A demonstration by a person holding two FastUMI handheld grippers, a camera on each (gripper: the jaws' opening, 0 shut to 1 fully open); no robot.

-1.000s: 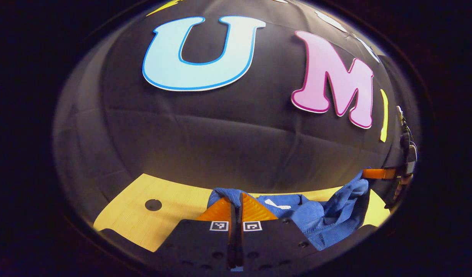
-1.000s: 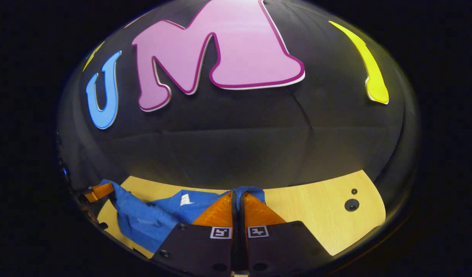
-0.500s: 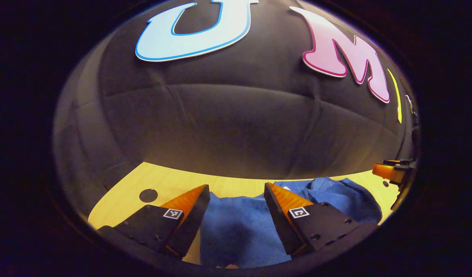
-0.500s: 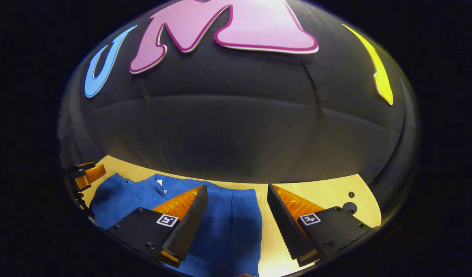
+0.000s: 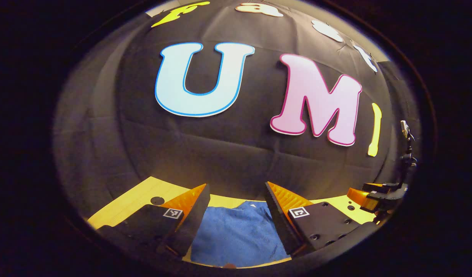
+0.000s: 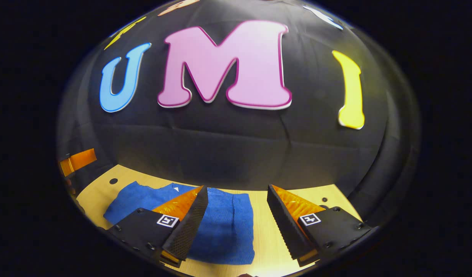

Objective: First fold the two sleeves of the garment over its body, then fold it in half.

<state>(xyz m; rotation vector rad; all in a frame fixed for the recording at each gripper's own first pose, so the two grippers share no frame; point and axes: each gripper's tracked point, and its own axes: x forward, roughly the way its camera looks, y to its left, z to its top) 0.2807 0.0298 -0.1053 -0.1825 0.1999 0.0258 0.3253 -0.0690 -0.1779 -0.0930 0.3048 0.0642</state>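
Both hand-held grippers lifted back, open; garment [image 6: 220, 227] flat on table [image 6: 266, 238].

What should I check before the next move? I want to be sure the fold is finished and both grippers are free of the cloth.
1. Left gripper released: ok, its fingers stand wide apart with the blue garment lying between them, not pinched.
2. Right gripper released: ok, fingers apart, nothing held.
3. Garment resting on the wooden table: ok, it lies flat in a compact block.
4. Sleeves tucked in: ok as far as it shows in the right gripper view; no sleeve sticks out from the block.
5. Edges aligned after the halving: cannot tell, the near edge is hidden behind the fingers.
6. Garment fully on the table: ok in the right gripper view, wood shows around it.
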